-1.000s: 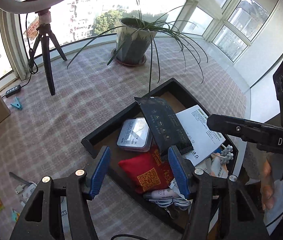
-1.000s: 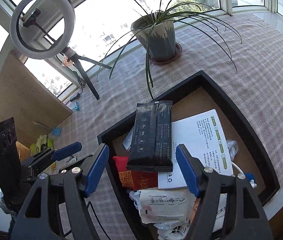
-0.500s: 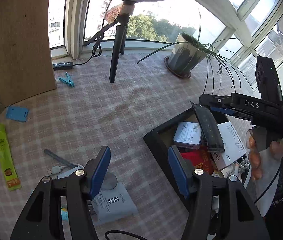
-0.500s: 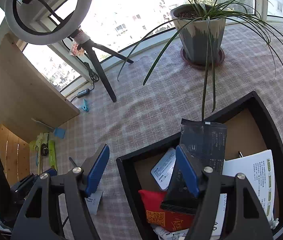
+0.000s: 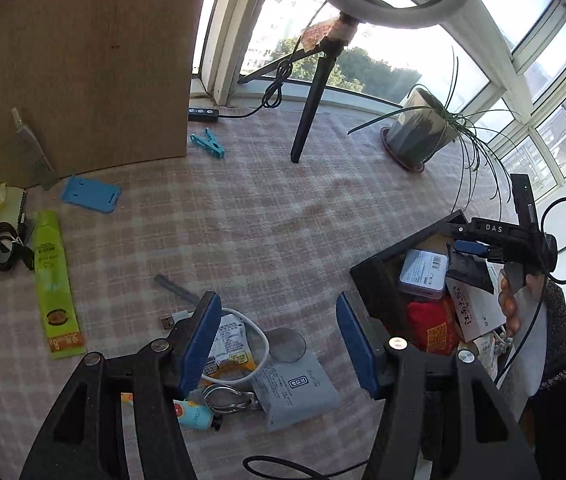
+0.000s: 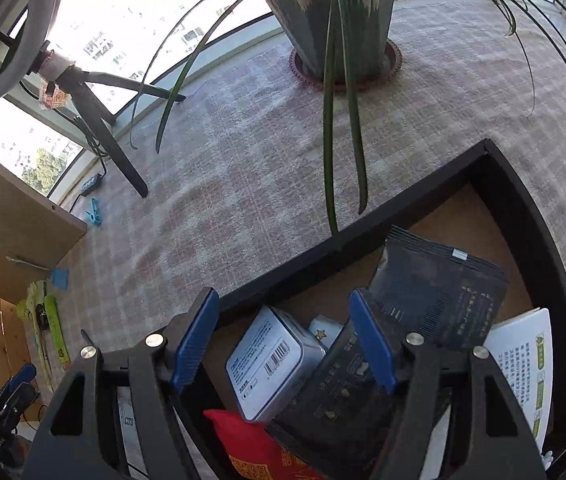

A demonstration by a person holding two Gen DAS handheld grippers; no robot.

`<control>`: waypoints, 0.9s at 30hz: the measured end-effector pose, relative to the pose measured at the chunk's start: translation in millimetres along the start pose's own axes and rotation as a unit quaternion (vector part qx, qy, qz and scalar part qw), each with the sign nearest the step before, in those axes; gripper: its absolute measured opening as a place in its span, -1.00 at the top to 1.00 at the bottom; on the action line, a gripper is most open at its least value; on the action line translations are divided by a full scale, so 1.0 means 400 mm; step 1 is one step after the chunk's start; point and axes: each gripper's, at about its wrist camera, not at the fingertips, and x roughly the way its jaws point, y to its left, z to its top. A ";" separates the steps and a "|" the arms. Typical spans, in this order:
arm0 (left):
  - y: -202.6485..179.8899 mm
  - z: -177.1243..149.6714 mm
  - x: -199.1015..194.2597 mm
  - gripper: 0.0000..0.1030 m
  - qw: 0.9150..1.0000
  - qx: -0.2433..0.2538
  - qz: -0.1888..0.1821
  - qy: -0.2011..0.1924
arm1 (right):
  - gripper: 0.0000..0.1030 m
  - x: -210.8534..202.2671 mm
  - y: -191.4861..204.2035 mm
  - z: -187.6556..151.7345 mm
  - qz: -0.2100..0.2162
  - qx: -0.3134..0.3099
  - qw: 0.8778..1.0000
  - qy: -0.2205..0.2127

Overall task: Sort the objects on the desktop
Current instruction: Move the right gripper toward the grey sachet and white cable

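A black tray point(image 5: 379, 264) point(image 6: 523, 184) on the checked tablecloth holds a silver tin point(image 6: 267, 364) point(image 5: 423, 272), a red pouch point(image 5: 435, 326) point(image 6: 259, 444), a black packet point(image 6: 435, 292) and a white leaflet point(image 6: 527, 364). My left gripper point(image 5: 279, 340) is open and empty above loose items: a grey sachet point(image 5: 295, 384), a white cable point(image 5: 239, 348), a snack packet point(image 5: 227, 344). My right gripper point(image 6: 285, 342) is open over the tray's near corner, above the tin; it also shows in the left wrist view point(image 5: 471, 246).
A green sachet point(image 5: 53, 280), blue phone stand point(image 5: 91, 196), blue clip point(image 5: 207, 142), black coiled cord point(image 5: 1, 248) and grey pen point(image 5: 175, 290) lie on the cloth. A ring-light tripod point(image 5: 311, 96), potted plant point(image 5: 419, 132) and cardboard panel point(image 5: 75, 60) stand behind.
My left gripper has swung left from the tray to the loose items on the cloth. My right gripper has moved in low over the tray's near corner. The black packet now lies in the tray.
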 end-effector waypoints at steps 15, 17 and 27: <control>0.207 -0.066 -0.071 -0.12 0.997 -0.050 0.062 -0.011 | -0.30 -0.121 0.158 -0.101 0.053 -0.090 0.993 -0.054; 0.224 -0.084 -0.078 -0.12 0.996 -0.051 0.069 -0.009 | -0.30 -0.122 0.217 -0.129 0.063 -0.121 0.989 -0.048; 0.284 -0.204 -0.045 -0.12 0.994 -0.084 0.068 0.026 | -0.30 -0.026 0.412 -0.289 0.126 -0.195 0.972 0.024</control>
